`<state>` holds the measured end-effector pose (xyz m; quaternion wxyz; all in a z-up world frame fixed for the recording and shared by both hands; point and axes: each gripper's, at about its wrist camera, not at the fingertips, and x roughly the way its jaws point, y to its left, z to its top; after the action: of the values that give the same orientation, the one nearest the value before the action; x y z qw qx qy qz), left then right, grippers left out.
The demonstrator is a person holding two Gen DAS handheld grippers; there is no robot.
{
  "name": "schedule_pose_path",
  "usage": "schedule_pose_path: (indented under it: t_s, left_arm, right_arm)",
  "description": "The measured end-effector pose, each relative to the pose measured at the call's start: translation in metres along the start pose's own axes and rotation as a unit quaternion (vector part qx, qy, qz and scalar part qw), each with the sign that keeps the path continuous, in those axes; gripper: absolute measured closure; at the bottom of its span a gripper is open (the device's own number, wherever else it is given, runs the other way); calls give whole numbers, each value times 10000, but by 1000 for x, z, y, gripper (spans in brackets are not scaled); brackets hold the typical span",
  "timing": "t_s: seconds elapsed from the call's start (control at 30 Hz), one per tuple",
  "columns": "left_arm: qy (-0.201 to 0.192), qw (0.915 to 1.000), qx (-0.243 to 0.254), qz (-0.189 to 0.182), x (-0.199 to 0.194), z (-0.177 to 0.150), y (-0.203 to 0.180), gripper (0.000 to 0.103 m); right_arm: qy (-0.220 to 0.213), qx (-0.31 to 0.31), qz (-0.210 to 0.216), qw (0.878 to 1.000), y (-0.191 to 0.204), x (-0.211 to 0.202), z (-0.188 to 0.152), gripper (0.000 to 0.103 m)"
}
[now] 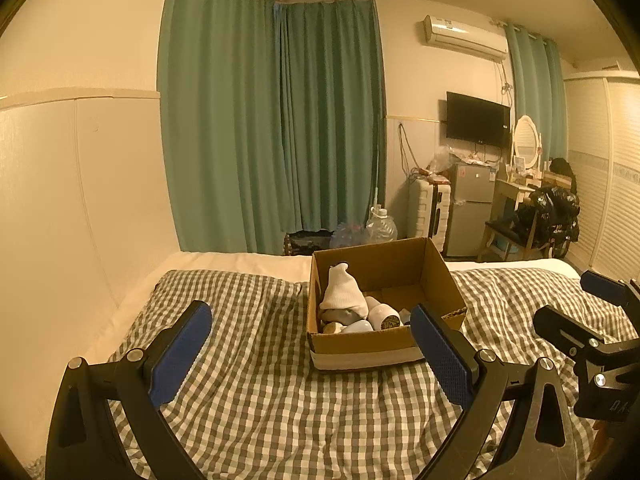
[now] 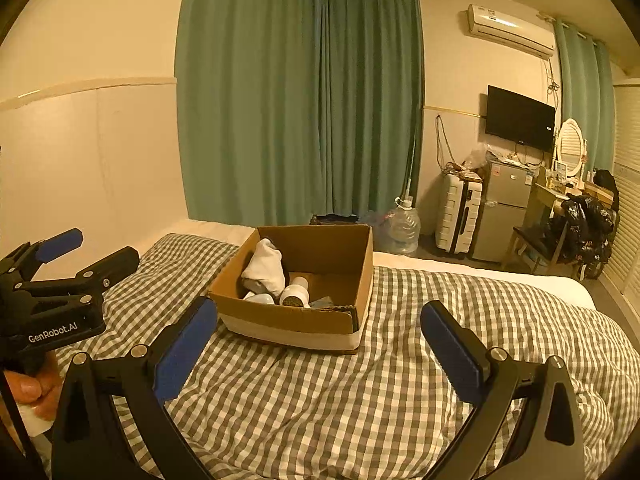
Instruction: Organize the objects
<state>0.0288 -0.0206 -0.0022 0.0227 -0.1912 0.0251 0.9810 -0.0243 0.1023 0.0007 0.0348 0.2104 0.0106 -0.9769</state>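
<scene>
Left gripper (image 1: 310,344): nearest the lens in the left wrist view, blue-padded fingers (image 1: 180,354) spread wide apart, holding nothing, poised above the checked bedcover (image 1: 260,400).
Right gripper (image 2: 318,344): likewise spread apart and empty over the same cover; its black frame also edges into the left wrist view at far right.
Cardboard box (image 1: 360,344): open-topped, resting on the bedcover just ahead of both grippers, a pale band around its base; its near wall sits between the left gripper's fingertips in that view.
Box contents: a white sock (image 1: 344,292) propped against the left inner wall; beside it a white bottle (image 1: 384,316) lying on its side, a pale rounded item (image 1: 358,326) and a greyish piece below the sock, too small to identify.
Person's hand (image 2: 36,394): at the lower left of the right wrist view, gripping the left tool's handle.
Backdrop: green curtains (image 1: 272,120), a wall-mounted television (image 1: 478,120), a small silver fridge (image 1: 470,204), a white suitcase (image 2: 458,216) and a water jug (image 2: 404,226) on the floor beyond the bed.
</scene>
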Motion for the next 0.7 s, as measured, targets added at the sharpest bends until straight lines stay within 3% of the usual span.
schedule_pose_path:
  t_s: [0.7]
  left_arm:
    - [84,10000,-7,-9,1,-2,-3,0]
  right_arm:
    - [17,-36,-84,10000,-4,2,-5,1]
